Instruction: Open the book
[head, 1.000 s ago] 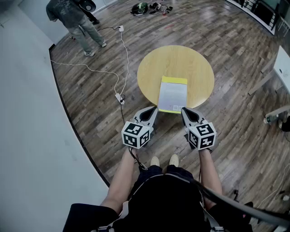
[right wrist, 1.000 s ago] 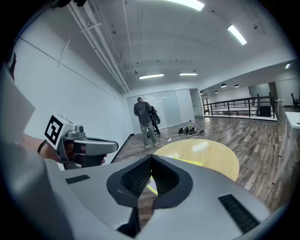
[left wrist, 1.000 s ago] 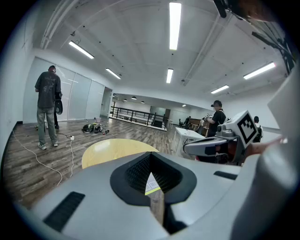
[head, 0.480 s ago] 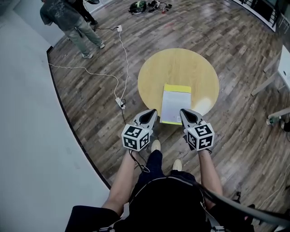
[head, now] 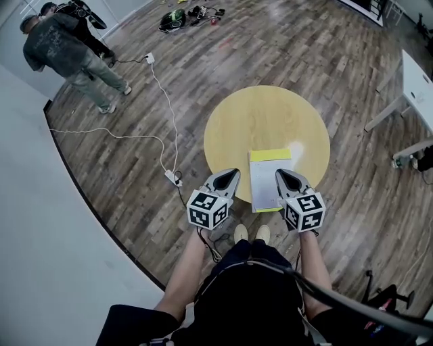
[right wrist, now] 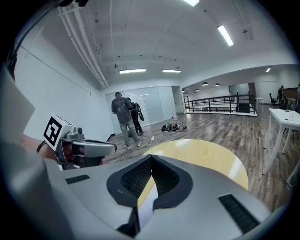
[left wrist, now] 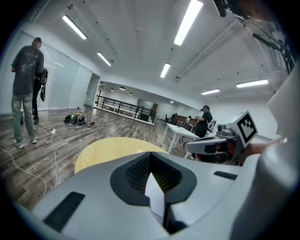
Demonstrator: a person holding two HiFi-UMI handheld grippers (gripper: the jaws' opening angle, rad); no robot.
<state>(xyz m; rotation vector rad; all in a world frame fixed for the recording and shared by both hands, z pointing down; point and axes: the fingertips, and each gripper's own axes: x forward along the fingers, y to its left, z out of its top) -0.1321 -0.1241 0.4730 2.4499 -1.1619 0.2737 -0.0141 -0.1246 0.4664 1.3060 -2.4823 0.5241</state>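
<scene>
A closed book [head: 268,180] with a white cover and a yellow strip at its far end lies near the front edge of the round yellow table [head: 267,125]. My left gripper [head: 233,173] hovers at the table's near rim, just left of the book, jaws shut and empty. My right gripper [head: 278,173] is over the book's right edge, also shut and holding nothing. In the left gripper view the jaws [left wrist: 151,153] meet at the tip, with a sliver of white book [left wrist: 155,197] behind. The right gripper view shows the same closed tip [right wrist: 151,155] over the table [right wrist: 206,152].
A person [head: 64,51] stands at the far left by a glass wall. A white cable and power strip [head: 172,178] run across the wooden floor left of the table. A white table [head: 416,84] stands at the right. Bags [head: 177,16] lie on the floor far back.
Both grippers have moved forward and slightly down toward the table; the table and book now sit closer, with the jaw tips flanking the book's near end. Both stayed shut.
</scene>
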